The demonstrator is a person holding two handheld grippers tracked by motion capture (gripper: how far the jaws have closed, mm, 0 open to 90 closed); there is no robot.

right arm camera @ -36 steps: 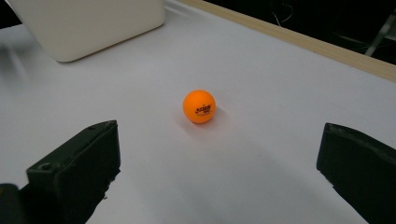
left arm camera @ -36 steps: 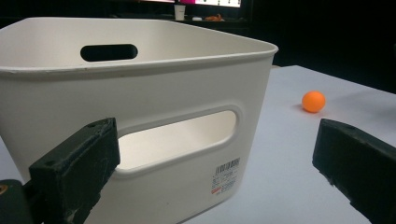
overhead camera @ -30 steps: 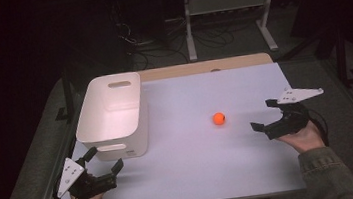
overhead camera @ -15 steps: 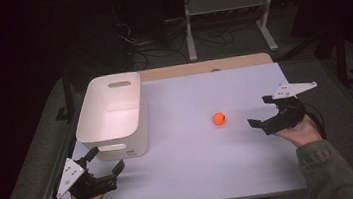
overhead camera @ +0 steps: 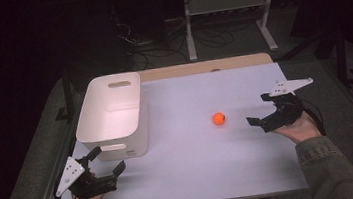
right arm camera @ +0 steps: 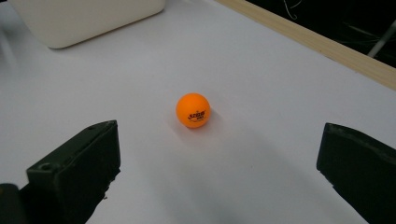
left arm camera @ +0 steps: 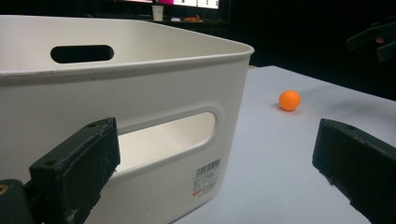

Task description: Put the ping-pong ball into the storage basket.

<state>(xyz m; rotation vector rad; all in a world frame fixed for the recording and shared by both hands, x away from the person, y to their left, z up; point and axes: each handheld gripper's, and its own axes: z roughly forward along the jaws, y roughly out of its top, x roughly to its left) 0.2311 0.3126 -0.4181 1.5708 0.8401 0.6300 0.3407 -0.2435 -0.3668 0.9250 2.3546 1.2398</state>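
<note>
One orange ball (overhead camera: 219,119), alone on the white tabletop (overhead camera: 197,167), right of centre, with dark print on its side in the right gripper view (right arm camera: 193,110). Just to its right, apart from it, the right gripper (overhead camera: 262,109), jaws spread wide and pointed at the ball, nothing between them, held in a hand (overhead camera: 301,126) with a denim sleeve (overhead camera: 331,170) behind. Well left of the ball, a white plastic bin (overhead camera: 111,118) with slot handles and a barcode label (left arm camera: 206,179) on its near wall. Near that wall, at the front left corner of the tabletop, the left gripper (overhead camera: 105,162), jaws also wide and holding nothing. Beyond the far edge, a wooden strip (overhead camera: 201,67), then a dark floor with cables (overhead camera: 158,41) and a metal rack (overhead camera: 226,3).
</note>
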